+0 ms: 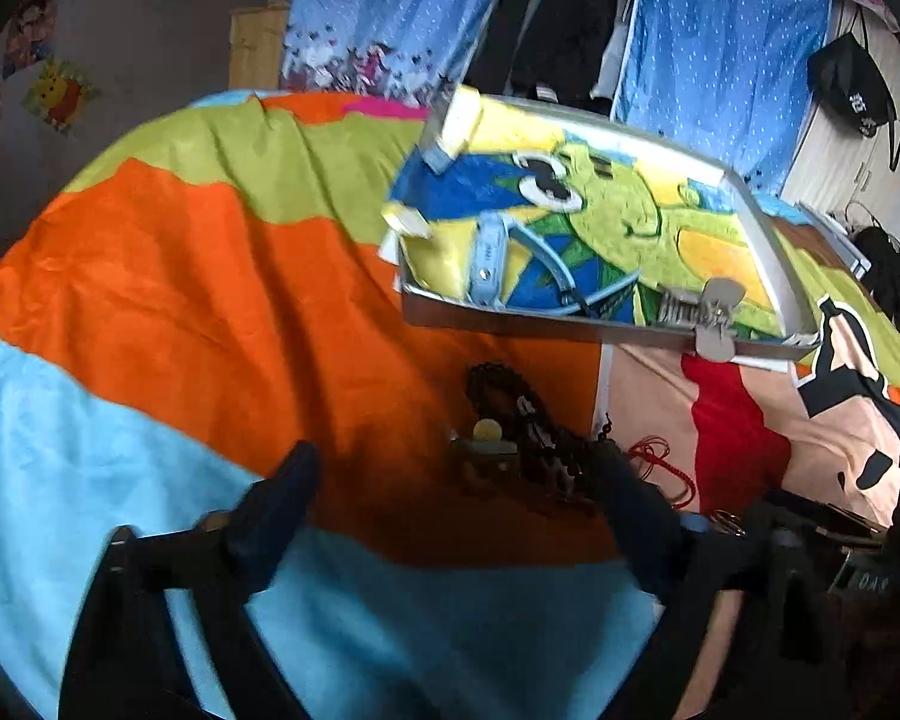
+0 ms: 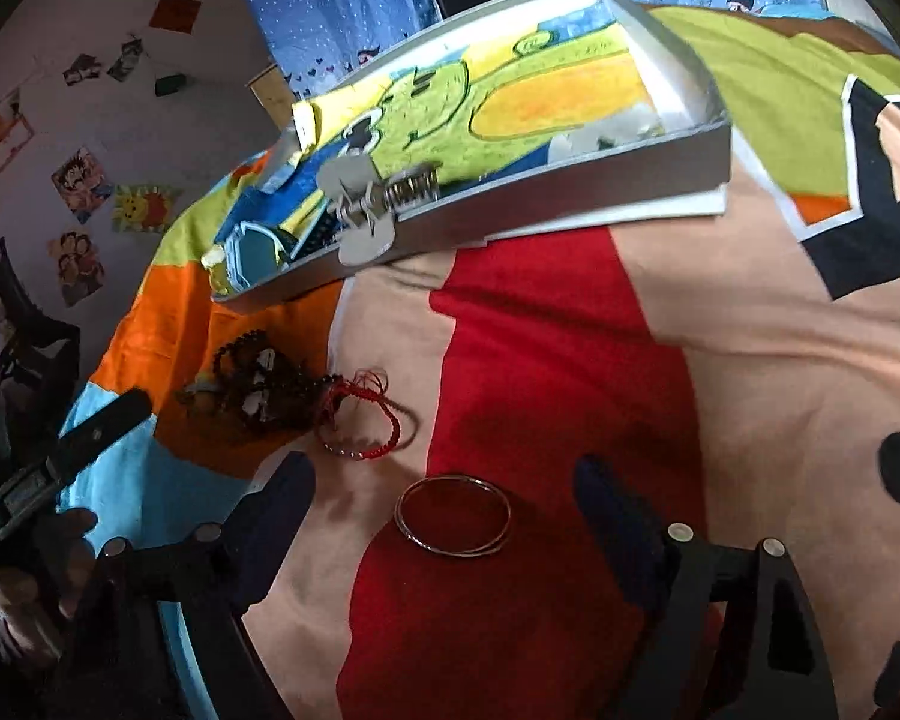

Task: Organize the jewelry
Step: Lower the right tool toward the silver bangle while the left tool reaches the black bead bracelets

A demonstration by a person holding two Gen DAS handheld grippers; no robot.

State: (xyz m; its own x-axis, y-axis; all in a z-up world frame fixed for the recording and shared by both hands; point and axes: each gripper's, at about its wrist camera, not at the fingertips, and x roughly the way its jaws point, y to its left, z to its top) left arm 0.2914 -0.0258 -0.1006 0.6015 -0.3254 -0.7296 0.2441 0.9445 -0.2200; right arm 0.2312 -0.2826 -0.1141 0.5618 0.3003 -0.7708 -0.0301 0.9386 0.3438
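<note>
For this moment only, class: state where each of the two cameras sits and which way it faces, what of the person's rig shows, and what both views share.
Left wrist: rides the left gripper, looking forward over the bedspread at the dark bead pile; its open fingers show.
Right wrist: rides the right gripper, looking at the metal bangles; its open fingers and the left gripper show.
Shared: tray, hair claw clip, beads, red string bracelet.

The bedspread (image 2: pixel 570 330) runs in bold blocks of orange, sky blue, lime, red and peach. A grey tray (image 2: pixel 570 192) shows a green-and-yellow cartoon lining, while beside it lie dark beads (image 2: pixel 258 384), a red cord bracelet (image 2: pixel 378 438) and silver bangles (image 2: pixel 453 516). Blue curtains (image 1: pixel 720 48) carry white dots.
</note>
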